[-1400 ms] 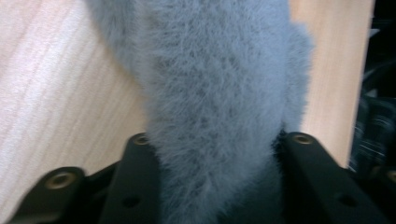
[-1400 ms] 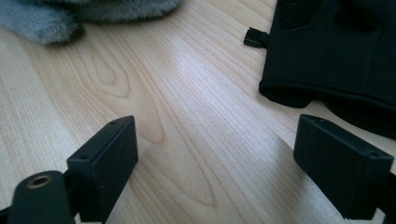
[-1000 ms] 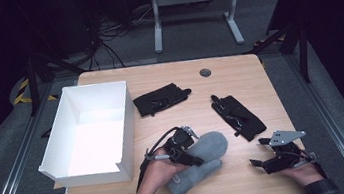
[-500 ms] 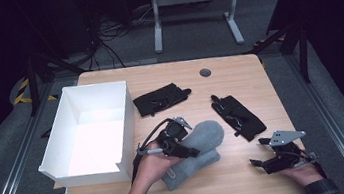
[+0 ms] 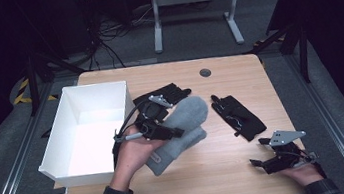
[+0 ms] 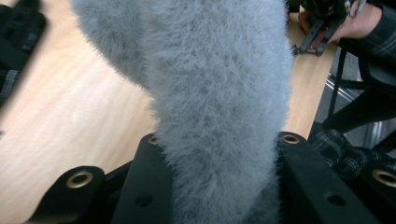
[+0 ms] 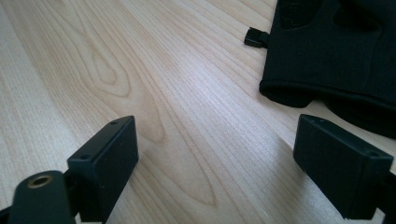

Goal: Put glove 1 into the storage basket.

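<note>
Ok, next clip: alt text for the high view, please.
The left gripper is clamped on a fluffy grey mitten, partly raised from a wooden table beside a white box. Two black gloves lie nearby; the right gripper rests open at the table's near right.

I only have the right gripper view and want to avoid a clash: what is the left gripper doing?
Observer: The left gripper is shut on a fluffy grey mitten, mid-table.
Operator: Anything beside it?
Observer: A white box stands open at the left side of the table.
Operator: I see one black glove ahead of my fingers. Any more?
Observer: Yes, a second black glove lies beyond the mitten, near the box's far corner.
</note>
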